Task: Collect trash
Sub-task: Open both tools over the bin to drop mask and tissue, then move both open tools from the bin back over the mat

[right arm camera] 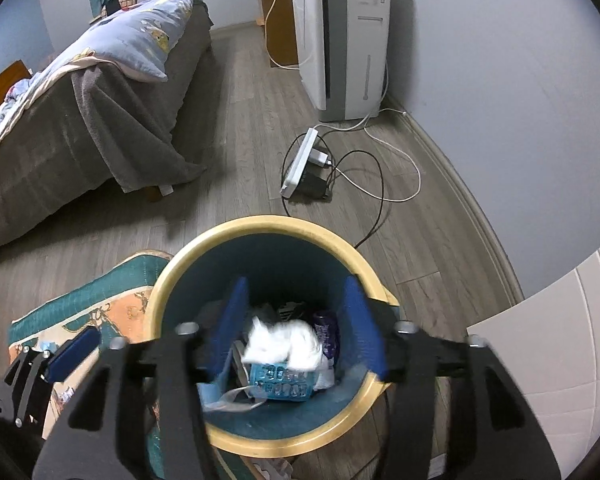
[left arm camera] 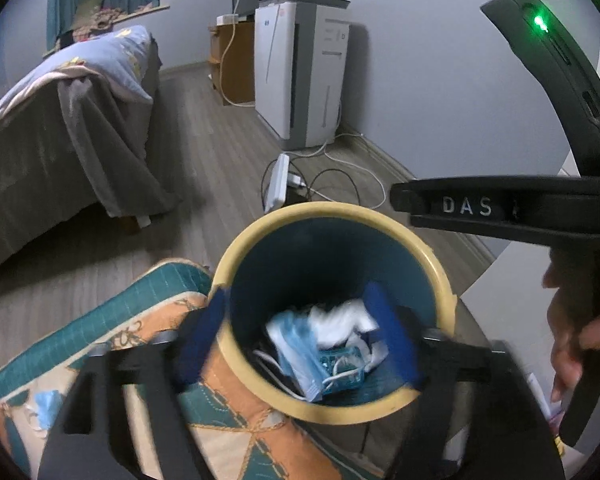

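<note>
A round bin with a cream rim (left arm camera: 436,268) and teal inside stands on the floor; it also shows in the right wrist view (right arm camera: 180,264). In it lie a blue face mask (left arm camera: 296,344), white crumpled tissue (right arm camera: 284,340), a light blue blister pack (right arm camera: 282,384) and a purple wrapper (right arm camera: 327,330). My left gripper (left arm camera: 300,340) is open and empty over the bin's near rim. My right gripper (right arm camera: 296,324) is open and empty above the bin's mouth. Another blue mask (left arm camera: 46,404) lies on the mat at the left.
A teal and orange quilted mat (left arm camera: 228,428) lies left of the bin. A bed with a grey cover (right arm camera: 80,132) stands at the left. A white power strip (right arm camera: 300,160) with cables lies beyond the bin, before a white appliance (right arm camera: 340,36). The wall runs along the right.
</note>
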The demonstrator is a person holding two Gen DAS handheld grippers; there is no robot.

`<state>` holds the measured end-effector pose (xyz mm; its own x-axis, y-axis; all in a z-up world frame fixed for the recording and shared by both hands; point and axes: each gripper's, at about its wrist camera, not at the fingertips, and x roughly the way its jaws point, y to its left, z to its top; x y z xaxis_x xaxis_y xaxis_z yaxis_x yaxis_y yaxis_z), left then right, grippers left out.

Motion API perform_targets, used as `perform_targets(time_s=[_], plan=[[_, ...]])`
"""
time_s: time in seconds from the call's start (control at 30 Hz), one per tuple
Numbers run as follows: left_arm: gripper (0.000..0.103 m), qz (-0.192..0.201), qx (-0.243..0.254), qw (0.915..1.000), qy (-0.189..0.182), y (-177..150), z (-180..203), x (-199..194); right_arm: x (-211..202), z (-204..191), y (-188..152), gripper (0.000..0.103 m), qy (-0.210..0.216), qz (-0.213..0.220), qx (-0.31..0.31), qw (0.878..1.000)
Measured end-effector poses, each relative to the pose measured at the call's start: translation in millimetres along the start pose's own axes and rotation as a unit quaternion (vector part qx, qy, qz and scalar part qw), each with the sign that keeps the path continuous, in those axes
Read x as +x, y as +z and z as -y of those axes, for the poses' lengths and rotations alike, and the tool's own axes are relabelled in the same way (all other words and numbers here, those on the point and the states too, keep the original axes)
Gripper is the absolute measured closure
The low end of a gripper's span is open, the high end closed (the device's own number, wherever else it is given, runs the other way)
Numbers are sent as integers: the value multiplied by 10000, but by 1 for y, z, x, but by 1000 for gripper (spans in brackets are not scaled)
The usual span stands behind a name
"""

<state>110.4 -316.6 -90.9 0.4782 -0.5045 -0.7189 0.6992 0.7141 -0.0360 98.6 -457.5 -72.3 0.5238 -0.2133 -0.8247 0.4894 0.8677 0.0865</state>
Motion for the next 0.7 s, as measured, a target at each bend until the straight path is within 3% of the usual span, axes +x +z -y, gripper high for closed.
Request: perform_targets(time_s=[0.03,0.17,0.43,0.6,0.7], plan=[[10,73,29,9999,71,-1,1,-2,0,0,1,32,16,2,-6,10000],[7,148,153,9994,279,-5,1,-9,-1,-4,1,6,214,-17,68,9997],[6,47,12,9981,622,-23,-34,-45,0,-30,-3,6,210,-148,-228,9994],[6,-177,-381,9931,1099,-42,-79,-89,-2,-52,-7,6,481,-210,-263,9983],[6,-300,-556,9865,1510,-54,-109,-120,-3,-78,-16,6,631,-229,-643,9957]])
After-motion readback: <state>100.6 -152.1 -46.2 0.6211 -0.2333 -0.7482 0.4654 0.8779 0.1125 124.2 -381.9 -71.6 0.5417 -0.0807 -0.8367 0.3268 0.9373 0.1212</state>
